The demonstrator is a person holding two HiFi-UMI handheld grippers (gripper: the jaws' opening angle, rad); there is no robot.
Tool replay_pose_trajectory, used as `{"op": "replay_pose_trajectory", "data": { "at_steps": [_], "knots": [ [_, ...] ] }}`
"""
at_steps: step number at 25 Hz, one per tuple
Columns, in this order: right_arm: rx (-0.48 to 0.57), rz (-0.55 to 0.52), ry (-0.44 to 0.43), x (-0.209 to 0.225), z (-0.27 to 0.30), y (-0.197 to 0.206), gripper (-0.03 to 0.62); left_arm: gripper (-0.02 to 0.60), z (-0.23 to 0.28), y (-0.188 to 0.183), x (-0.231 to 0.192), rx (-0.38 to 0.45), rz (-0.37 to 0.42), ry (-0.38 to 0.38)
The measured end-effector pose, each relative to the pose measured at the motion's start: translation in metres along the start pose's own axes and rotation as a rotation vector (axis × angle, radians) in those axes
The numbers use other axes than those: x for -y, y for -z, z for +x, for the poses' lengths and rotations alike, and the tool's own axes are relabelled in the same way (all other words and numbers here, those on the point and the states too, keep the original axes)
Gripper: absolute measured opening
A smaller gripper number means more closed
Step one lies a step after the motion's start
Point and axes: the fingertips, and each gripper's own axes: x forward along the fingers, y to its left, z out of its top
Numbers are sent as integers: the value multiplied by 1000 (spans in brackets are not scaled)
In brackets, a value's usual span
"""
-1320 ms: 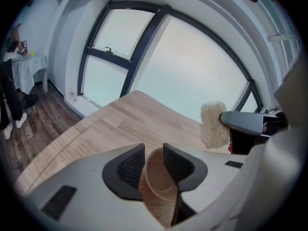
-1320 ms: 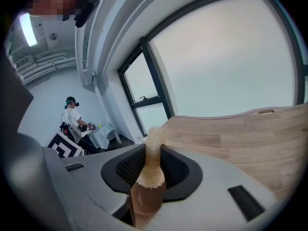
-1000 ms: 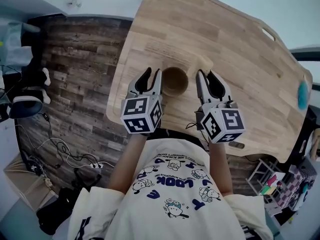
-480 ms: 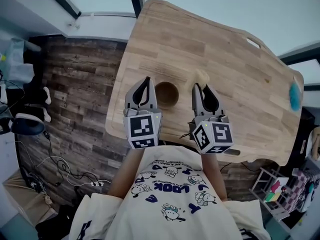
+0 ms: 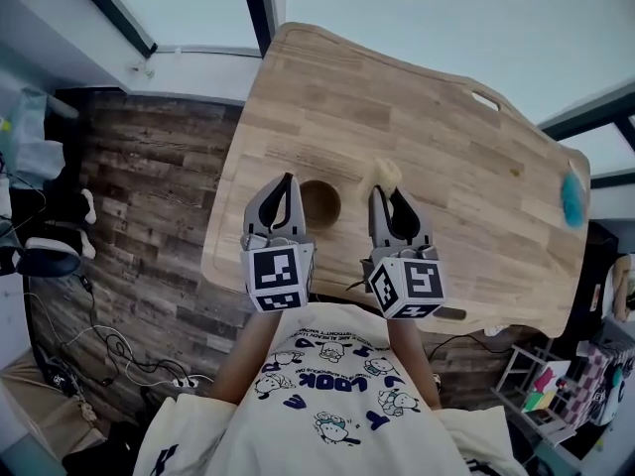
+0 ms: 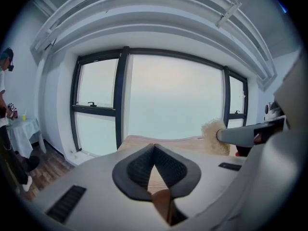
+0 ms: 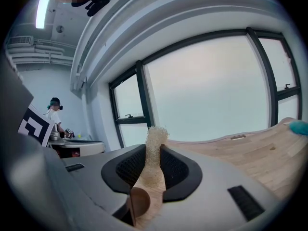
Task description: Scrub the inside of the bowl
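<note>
A small brown wooden bowl (image 5: pixel 322 204) stands on the wooden table (image 5: pixel 446 157), near its front edge. My left gripper (image 5: pixel 287 178) hangs just left of the bowl, shut; in the left gripper view its pads (image 6: pixel 154 146) meet with nothing between the tips. A brown sliver of the bowl (image 6: pixel 161 205) shows in the gap below them. My right gripper (image 5: pixel 387 192) is right of the bowl, shut on a tan fibrous scrubber (image 5: pixel 385 174). That scrubber (image 7: pixel 155 134) sticks up past the pads in the right gripper view, with the bowl (image 7: pixel 138 203) low in the gap.
A blue object (image 5: pixel 572 198) lies at the table's far right end. The table has a slot (image 5: pixel 486 100) near its far edge. Left of the table are plank floor and cables (image 5: pixel 109 350). Large windows (image 6: pixel 168 97) lie ahead. A person (image 7: pixel 54 114) stands in the background.
The left gripper's jaws, wide open a second ago, have shut. Both grippers have risen and drawn back a little from the bowl. The scrubber stays in the right gripper.
</note>
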Motion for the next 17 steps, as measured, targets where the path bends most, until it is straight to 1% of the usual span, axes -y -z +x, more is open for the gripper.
{"op": "replay_pose_trajectory", "data": {
  "at_steps": [8,17],
  "knots": [
    [-20,10,-2,0,-1,5,101,19,4,-4,15,7,-11,34],
    [-21,6,-10,3,1,7,101,18,10,-1,24,2,-12,44]
  ]
}}
